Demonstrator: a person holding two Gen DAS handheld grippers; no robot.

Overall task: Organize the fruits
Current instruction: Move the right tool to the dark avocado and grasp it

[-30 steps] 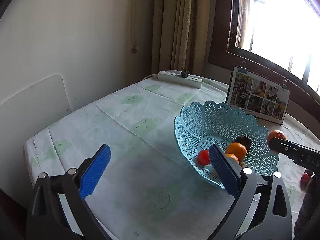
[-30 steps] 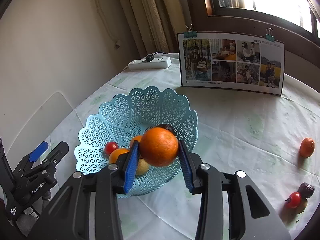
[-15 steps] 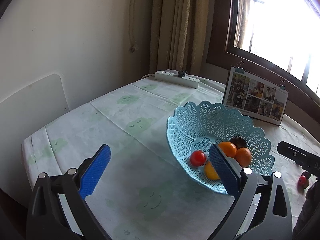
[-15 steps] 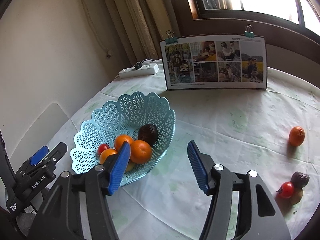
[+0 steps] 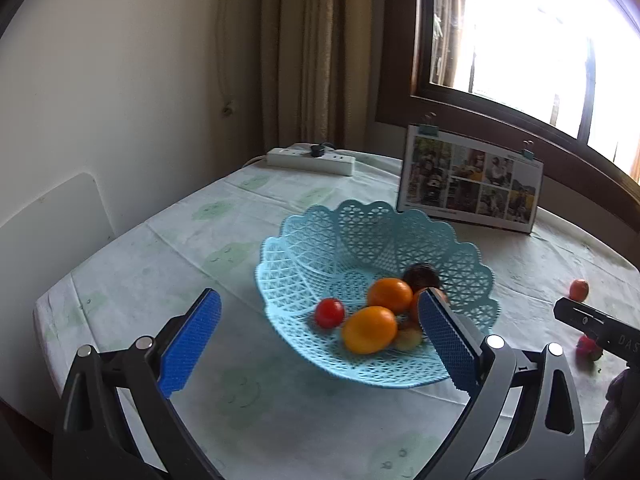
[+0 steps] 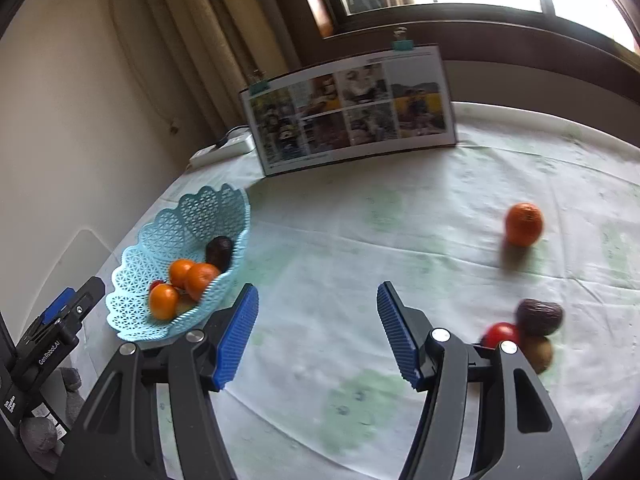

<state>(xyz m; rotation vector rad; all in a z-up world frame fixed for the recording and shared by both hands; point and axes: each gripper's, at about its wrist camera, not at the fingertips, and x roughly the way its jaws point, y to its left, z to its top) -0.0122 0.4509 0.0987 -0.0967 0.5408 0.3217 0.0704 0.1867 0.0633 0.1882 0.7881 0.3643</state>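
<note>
A light blue lattice basket (image 5: 304,256) (image 6: 192,220) stands on the table and holds several oranges (image 5: 369,329) (image 6: 202,280), a red tomato (image 5: 329,313) and a dark avocado (image 5: 421,276) (image 6: 219,252). My left gripper (image 5: 320,338) is open just in front of the basket, nothing between its blue pads. My right gripper (image 6: 316,332) is open over bare tablecloth to the right of the basket. Loose on the table lie an orange (image 6: 524,224) (image 5: 579,289), a dark avocado (image 6: 539,316), a red tomato (image 6: 500,334) (image 5: 587,347) and a brownish fruit (image 6: 538,354).
A clipped photo board (image 5: 472,184) (image 6: 352,108) stands behind the basket under the window. A white power strip (image 5: 310,157) lies at the table's far edge near the curtain. A white chair back (image 5: 48,224) stands at the table's left side.
My right gripper let the orange go into the basket, opened, and swung right toward the loose fruit. The left wrist view has turned more toward the basket.
</note>
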